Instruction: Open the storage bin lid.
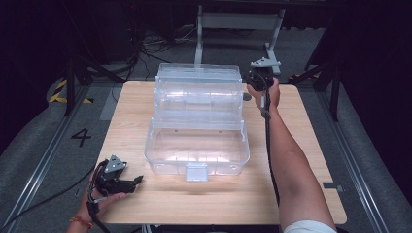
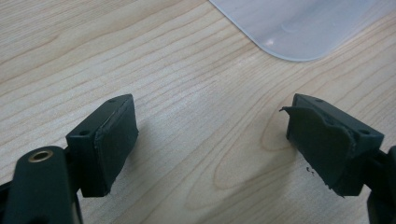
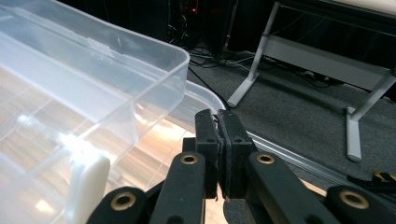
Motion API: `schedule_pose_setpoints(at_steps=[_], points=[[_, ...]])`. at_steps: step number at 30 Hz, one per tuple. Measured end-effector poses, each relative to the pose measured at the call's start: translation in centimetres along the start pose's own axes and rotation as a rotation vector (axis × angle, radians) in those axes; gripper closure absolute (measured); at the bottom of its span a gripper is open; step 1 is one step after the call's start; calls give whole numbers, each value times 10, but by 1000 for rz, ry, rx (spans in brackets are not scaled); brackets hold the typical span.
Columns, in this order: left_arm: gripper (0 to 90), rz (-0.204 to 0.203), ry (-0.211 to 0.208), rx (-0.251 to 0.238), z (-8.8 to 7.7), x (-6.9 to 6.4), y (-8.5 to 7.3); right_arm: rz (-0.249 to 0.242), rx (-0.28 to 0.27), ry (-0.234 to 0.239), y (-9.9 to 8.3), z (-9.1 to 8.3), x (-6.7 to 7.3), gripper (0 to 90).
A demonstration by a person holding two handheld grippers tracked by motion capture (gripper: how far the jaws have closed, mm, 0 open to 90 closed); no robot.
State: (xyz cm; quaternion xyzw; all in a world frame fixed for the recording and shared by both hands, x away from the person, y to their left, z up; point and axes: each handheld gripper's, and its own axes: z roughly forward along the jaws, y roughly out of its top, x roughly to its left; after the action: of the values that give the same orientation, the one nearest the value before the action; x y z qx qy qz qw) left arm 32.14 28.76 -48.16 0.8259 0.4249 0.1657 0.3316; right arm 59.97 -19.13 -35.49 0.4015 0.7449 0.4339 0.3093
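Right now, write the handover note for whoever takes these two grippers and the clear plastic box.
Left hand-held gripper: open, nothing between its pads, resting low on the wooden table at the near left corner, apart from the box.
Right hand-held gripper: shut on nothing, held at the far right side of the clear tiered box, beside its upper tray.
Box: mid-table, folded open, trays stepped back; they look empty.
Done: box stands open.
Left: probably closing it; I cannot tell whether the right gripper touches it.

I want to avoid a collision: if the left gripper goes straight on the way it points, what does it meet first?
Probably the clear plastic storage box: bare wooden table lies ahead of the open left gripper, then the box's rounded corner.
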Motion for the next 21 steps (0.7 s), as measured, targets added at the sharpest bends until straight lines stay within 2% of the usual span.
schedule_pose_setpoints(at_steps=[5, 14, 21], points=[[169, 2, 0, -3, 0, 0, 0, -16, 3, 1, -3, -5, 1, 873], [169, 3, 0, -1, 0, 0, 0, -39, -13, 19, -5, -25, 5, 858], [169, 4, 1, -2, 0, 0, 0, -80, -7, 27, -11, -43, 7, 849]])
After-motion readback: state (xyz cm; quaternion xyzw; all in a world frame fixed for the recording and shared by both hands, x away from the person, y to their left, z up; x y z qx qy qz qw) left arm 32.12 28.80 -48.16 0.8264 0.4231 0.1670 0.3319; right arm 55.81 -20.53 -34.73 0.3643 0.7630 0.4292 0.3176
